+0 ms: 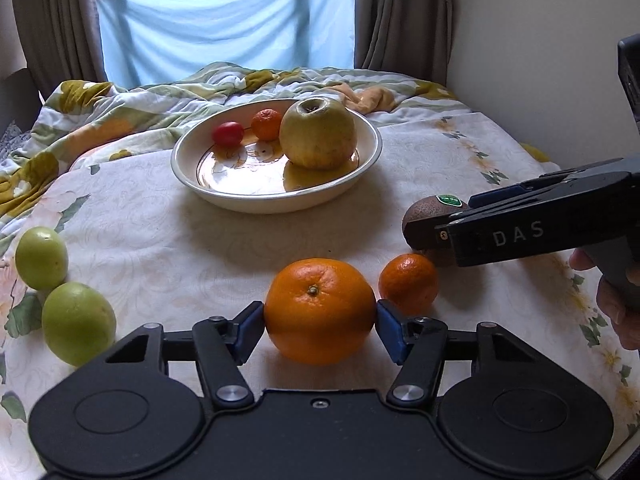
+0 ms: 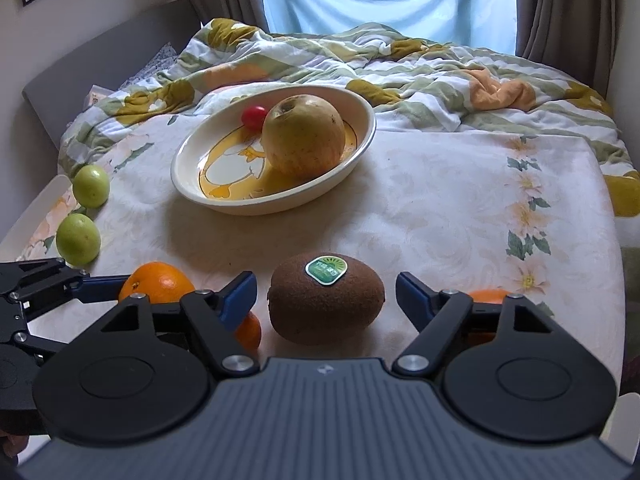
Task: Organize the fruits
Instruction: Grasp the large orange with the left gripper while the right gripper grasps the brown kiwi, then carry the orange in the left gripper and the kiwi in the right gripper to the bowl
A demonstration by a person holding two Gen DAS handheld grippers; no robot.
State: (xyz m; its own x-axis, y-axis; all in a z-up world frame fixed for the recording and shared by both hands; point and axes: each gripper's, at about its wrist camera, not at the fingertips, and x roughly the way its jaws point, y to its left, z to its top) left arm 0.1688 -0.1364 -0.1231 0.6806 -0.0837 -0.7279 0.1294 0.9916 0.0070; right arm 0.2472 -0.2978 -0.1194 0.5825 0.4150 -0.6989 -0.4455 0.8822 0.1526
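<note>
Left gripper [image 1: 320, 318] pinching big orange [image 1: 319, 310]; right gripper [image 2: 326, 292] open around kiwi [image 2: 326, 303]. Soft bed [image 2: 440, 200], small orange [image 1: 408, 284] touching: bump, rolls off.

- Bowl [image 1: 372, 148]: cream, yellow-orange pattern inside.
- Apple [image 1: 318, 134]: yellow-green.
- Cherry tomato [image 1: 228, 133]: red.
- Large orange [image 1: 320, 310] and mandarin [image 1: 408, 284]: bright orange.
- Kiwi [image 2: 326, 304]: brown, green sticker.
- Two round fruits [image 1: 78, 322]: pale green.
- Tablecloth [image 1: 440, 184]: cream, floral print.
- Gripper pads [image 1: 390, 330]: blue.
</note>
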